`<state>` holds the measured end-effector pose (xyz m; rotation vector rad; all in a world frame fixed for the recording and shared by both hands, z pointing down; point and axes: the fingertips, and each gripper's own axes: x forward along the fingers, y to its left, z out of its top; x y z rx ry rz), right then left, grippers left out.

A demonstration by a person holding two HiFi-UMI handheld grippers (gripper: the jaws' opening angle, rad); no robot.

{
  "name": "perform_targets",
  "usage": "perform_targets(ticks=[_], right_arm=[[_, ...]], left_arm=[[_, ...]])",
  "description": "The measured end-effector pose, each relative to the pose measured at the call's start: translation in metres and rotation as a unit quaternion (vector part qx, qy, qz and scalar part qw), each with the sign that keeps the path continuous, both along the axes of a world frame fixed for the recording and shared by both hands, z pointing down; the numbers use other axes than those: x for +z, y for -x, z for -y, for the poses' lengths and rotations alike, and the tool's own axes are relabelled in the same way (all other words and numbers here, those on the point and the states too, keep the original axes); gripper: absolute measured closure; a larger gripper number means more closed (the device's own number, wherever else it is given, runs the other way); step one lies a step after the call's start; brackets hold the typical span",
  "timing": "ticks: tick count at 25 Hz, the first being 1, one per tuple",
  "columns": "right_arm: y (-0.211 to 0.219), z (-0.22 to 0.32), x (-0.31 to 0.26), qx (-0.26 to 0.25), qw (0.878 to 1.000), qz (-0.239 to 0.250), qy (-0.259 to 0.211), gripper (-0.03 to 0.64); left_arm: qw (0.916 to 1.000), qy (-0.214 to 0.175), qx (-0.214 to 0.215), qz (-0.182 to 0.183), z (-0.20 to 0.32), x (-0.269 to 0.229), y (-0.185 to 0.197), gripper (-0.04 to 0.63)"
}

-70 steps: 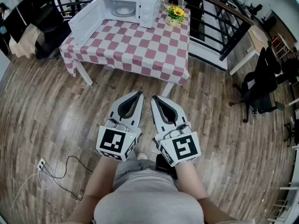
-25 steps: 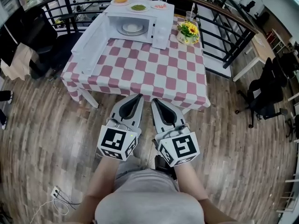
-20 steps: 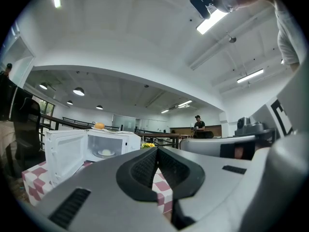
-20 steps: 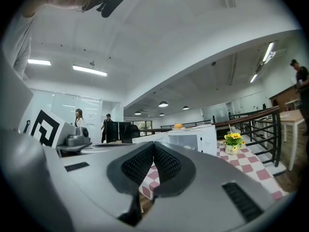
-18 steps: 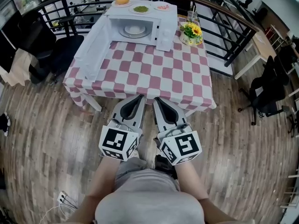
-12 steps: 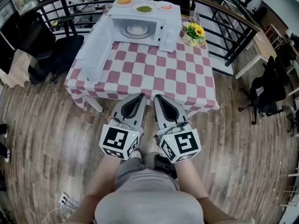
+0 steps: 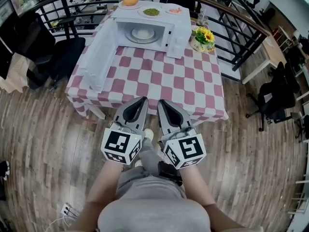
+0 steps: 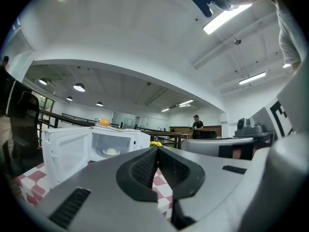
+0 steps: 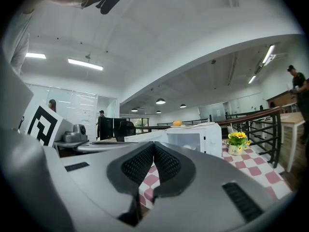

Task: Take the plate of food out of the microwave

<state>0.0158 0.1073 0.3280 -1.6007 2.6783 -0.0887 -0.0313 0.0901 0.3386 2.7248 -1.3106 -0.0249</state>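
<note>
Wooden floor [image 7: 43, 144] filled most of the head view, and a table [image 7: 159, 81] under a red-and-white checked cloth stood in the upper middle of the frame. At the table's far end sat a white microwave [image 7: 182, 23], its door [image 7: 99, 52] swung wide open toward the left of the picture. Three small dishes rested on its roof.

Lower centre, the left gripper [image 7: 142, 99] and right gripper [image 7: 161, 102] were held side by side, pointing level at the table's near edge and well apart from the microwave. Each gripper's own view showed its jaws pressed together at the tips with nothing between them.

The plate of food [image 7: 142, 33] lay inside the open cavity on the turntable, untouched. A small pot of yellow flowers [image 7: 203, 36] stood just right of the microwave.

The step in hand looked like the approach. To do it well, the person would probably need to get close to the cavity, keep clear of the open door, part one gripper's jaws before entering, then take the plate by its near rim and keep it level.
</note>
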Motion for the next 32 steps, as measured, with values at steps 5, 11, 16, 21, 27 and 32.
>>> perform_targets(ticks=[5, 11, 16, 21, 27, 32], right_arm=[[0.005, 0.033, 0.007, -0.002, 1.000, 0.002, 0.007, 0.591], [0.011, 0.077, 0.012, -0.005, 1.000, 0.006, 0.014, 0.592], [0.010, 0.119, 0.014, -0.006, 1.000, 0.016, 0.020, 0.591], [0.012, 0.158, 0.016, -0.011, 1.000, 0.020, 0.019, 0.591], [0.008, 0.200, 0.023, -0.007, 0.999, 0.019, 0.033, 0.591], [0.004, 0.231, 0.026, -0.008, 0.999, 0.026, 0.040, 0.591]], left_arm=[[1.0000, 0.007, -0.002, -0.004, 0.036, 0.002, 0.009, 0.594], [0.9999, 0.012, -0.007, -0.006, 0.083, 0.004, 0.015, 0.594], [0.9997, 0.018, -0.011, -0.014, 0.122, 0.003, 0.017, 0.594], [0.9995, 0.025, -0.016, -0.013, 0.162, 0.009, 0.019, 0.594], [0.9992, 0.039, -0.011, -0.006, 0.203, 0.017, 0.014, 0.594], [0.9987, 0.049, -0.011, -0.003, 0.234, 0.025, 0.010, 0.594]])
